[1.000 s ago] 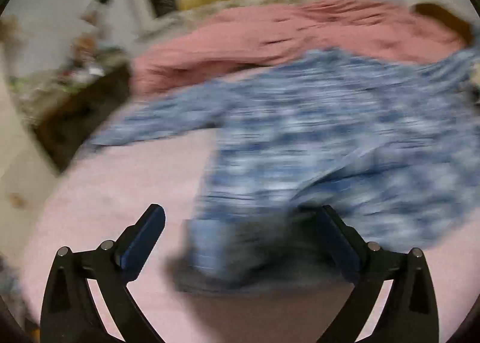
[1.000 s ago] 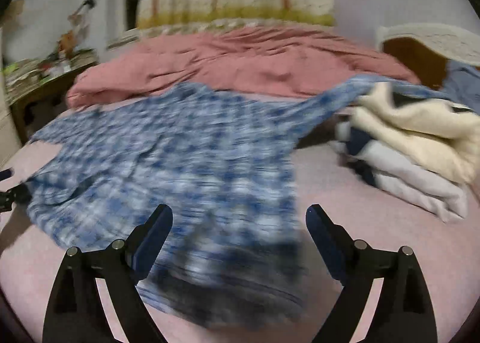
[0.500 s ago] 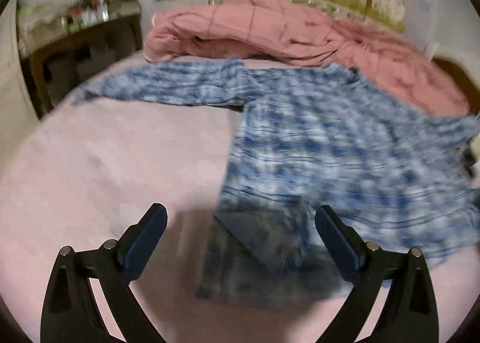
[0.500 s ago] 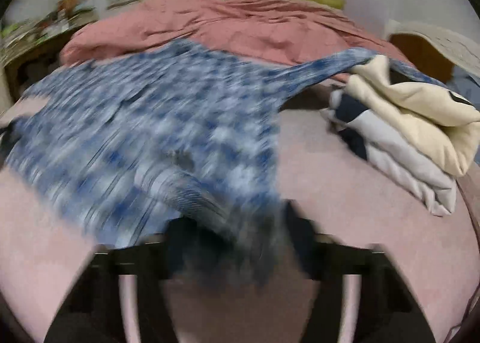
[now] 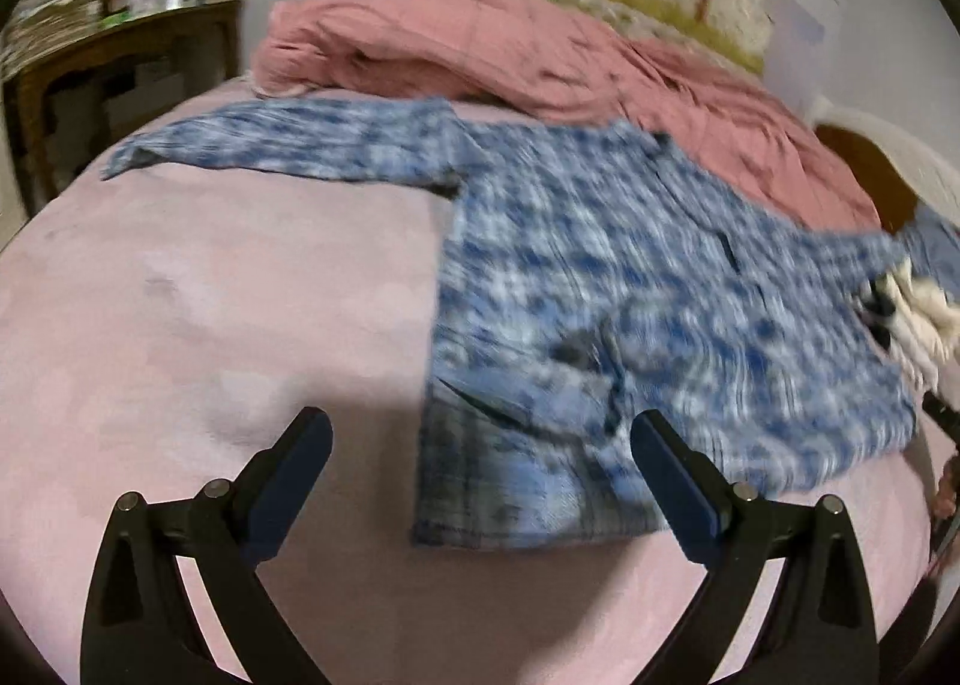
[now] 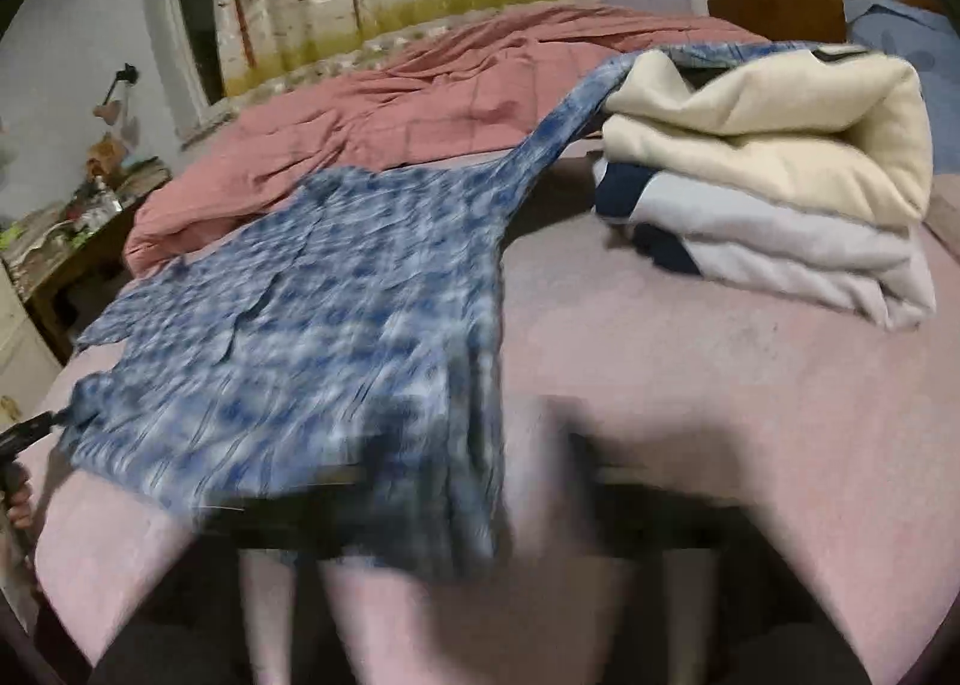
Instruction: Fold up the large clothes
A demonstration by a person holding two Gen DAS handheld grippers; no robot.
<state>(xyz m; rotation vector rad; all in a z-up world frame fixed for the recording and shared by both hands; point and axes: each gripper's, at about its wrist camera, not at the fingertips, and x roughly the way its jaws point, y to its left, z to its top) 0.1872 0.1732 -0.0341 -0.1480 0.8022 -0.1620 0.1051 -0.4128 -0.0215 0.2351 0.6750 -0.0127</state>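
A blue and white plaid shirt (image 5: 630, 289) lies spread on the pink bed sheet (image 5: 210, 295), one sleeve stretched to the far left. My left gripper (image 5: 480, 457) is open and empty just in front of the shirt's near hem corner, which is folded over. In the right wrist view the shirt (image 6: 336, 313) lies to the left, its other sleeve running up onto the folded pile. My right gripper (image 6: 468, 493) is smeared by motion blur over the shirt's near hem; whether its jaws are open or shut does not show.
A rumpled red-pink quilt (image 5: 540, 55) lies across the back of the bed. A pile of folded cream and white clothes (image 6: 774, 193) sits at the right. A cluttered wooden side table (image 5: 108, 61) stands at the left, and a headboard (image 6: 780, 7) at the far right.
The left gripper has pulled back and to the left, so the shirt's hem is now ahead of the open fingers. The right gripper has moved fast and its fingers have turned to blur.
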